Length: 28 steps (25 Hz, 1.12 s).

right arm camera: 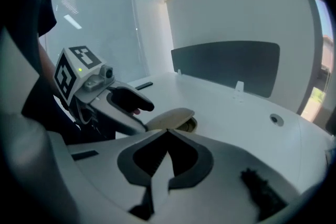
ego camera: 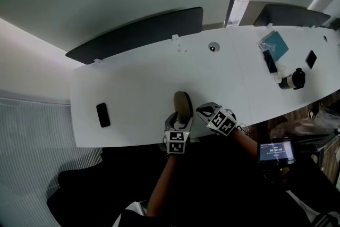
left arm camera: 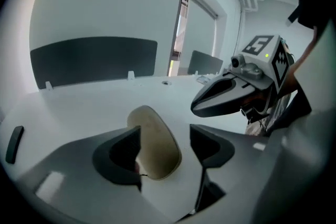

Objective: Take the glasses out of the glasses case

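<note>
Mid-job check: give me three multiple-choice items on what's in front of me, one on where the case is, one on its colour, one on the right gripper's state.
1. Where is the case?
A) between the left gripper's jaws, near the desk's front edge
B) at the desk's far edge
C) at the desk's left end

2. What colour is the case?
A) red
B) blue
C) beige

3. How do the right gripper's jaws stand?
A) wide apart
B) together, empty
C) closed on the case

Answers:
1 A: the left gripper view shows the case between the open jaws, and the head view shows it near the front edge.
2 C: it looks beige in every view.
3 B: the right gripper view shows the tips meeting with nothing between them.
</note>
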Each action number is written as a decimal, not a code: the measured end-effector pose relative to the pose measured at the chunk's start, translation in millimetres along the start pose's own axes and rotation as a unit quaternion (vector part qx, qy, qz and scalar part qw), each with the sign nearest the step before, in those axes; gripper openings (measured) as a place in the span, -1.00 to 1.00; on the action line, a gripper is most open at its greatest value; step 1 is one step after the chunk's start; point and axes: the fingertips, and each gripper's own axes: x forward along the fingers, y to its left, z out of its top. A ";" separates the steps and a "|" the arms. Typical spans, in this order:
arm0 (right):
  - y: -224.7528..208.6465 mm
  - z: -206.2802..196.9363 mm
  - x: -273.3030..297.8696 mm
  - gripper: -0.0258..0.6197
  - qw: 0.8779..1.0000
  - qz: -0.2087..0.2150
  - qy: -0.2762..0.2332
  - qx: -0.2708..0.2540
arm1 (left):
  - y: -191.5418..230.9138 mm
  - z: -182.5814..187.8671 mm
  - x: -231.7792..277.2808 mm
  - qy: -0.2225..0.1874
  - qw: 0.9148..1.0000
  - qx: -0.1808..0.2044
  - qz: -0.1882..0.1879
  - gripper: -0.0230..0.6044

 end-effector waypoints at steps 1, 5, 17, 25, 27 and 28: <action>-0.8 -2.6 7.5 -0.90 1.000 0.007 0.008 -0.006 | -2.8 -8.2 9.2 0.023 1.000 0.009 -0.004 0.18; -8.0 -10.0 31.4 -0.90 0.999 0.021 0.035 -0.028 | -8.6 -27.6 33.8 0.076 0.995 0.063 0.010 0.37; -10.5 -26.2 81.7 -0.90 0.989 0.058 0.102 -0.090 | 25.0 -30.4 43.3 0.100 0.995 0.008 0.004 0.40; -4.3 -27.4 84.0 -0.90 0.990 0.080 0.093 -0.075 | 24.8 -26.2 38.0 0.074 0.997 -0.026 0.002 0.32; -5.0 -30.9 83.2 -0.90 0.989 0.081 0.096 -0.076 | 23.8 -18.3 32.6 0.054 0.997 -0.047 -0.004 0.31; -5.2 -32.4 82.7 -0.90 0.989 0.081 0.099 -0.080 | 23.5 -14.7 29.5 0.045 0.997 -0.059 -0.008 0.31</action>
